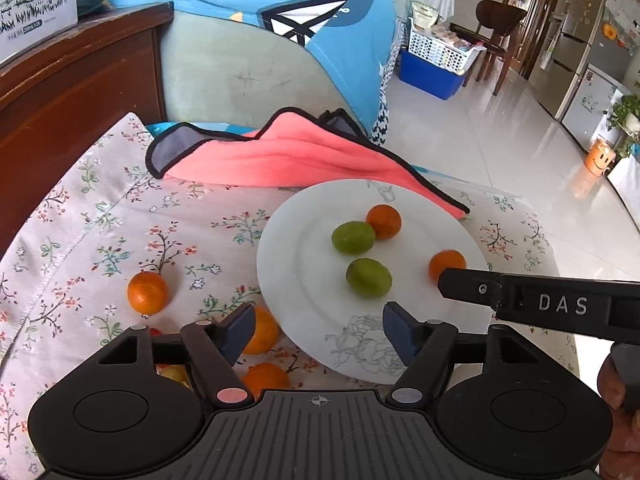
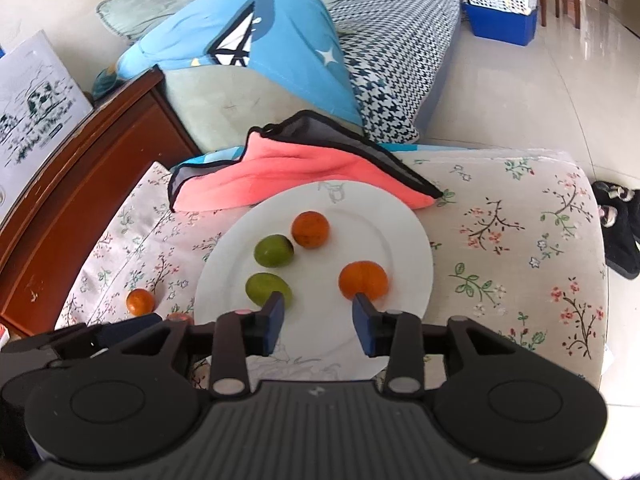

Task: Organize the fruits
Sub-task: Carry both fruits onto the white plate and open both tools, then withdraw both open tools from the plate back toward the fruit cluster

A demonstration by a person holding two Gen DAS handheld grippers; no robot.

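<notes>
Where plate [image 1: 288,264] lies, pink cloth [image 1: 280,160] just behind.

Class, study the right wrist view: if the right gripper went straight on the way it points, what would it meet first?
Probably the bare white plate, in the gap between the near green fruit and the orange fruit. The right gripper has open jaws; depth is uncertain.
</notes>
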